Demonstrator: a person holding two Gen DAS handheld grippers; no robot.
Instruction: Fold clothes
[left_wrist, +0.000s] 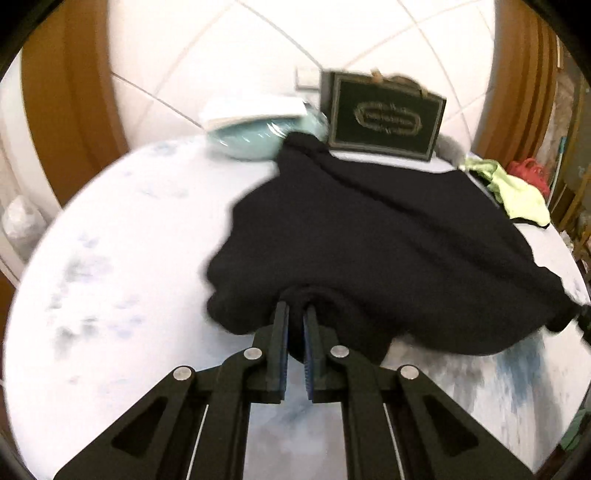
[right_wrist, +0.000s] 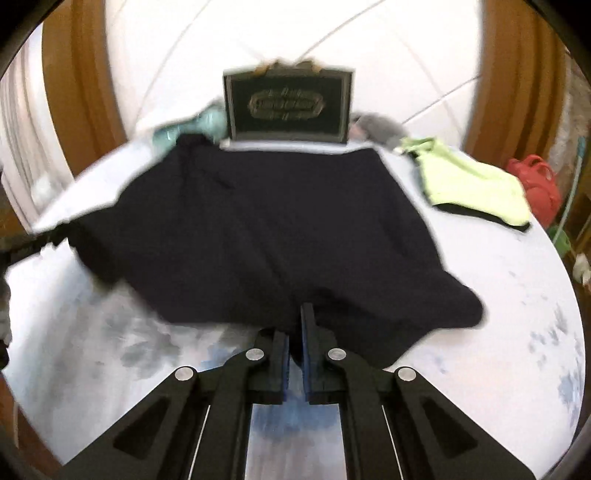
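Along the left edge of the tabletop (left_wrist: 110, 258) there is only bare pale cloth with faint blue blotches. Toward the far left corner sits a pale blue bundle in clear wrap (left_wrist: 255, 136) with white paper on top, pushed back out of the folding space as I read it.

My left gripper (left_wrist: 295, 314) is pinched narrow on the near hem of the black garment (left_wrist: 369, 229), with dark cloth bunched between the pads. The garment lies across the middle of the tabletop, its far end reaching almost to the back edge, and the near hem rises off the surface where I grip it. My right gripper (right_wrist: 295, 325) is closed the same way on the near hem further right, with fabric between its fingers. I hold two points on one edge so the hem stays stretched and can travel over as a straight line; that is my judgement of the fold in hand.

Behind the garment at the back edge stands a dark framed plaque (right_wrist: 288, 105) with an ornate gold emblem. The lettering is too blurred to read. Just right of it is something grey and fuzzy (right_wrist: 376, 127). Near the far right corner lies a lime-green garment (right_wrist: 472, 188), set aside, well apart from my grip. Beyond the right edge is a red bag (right_wrist: 535, 184), off the tabletop.
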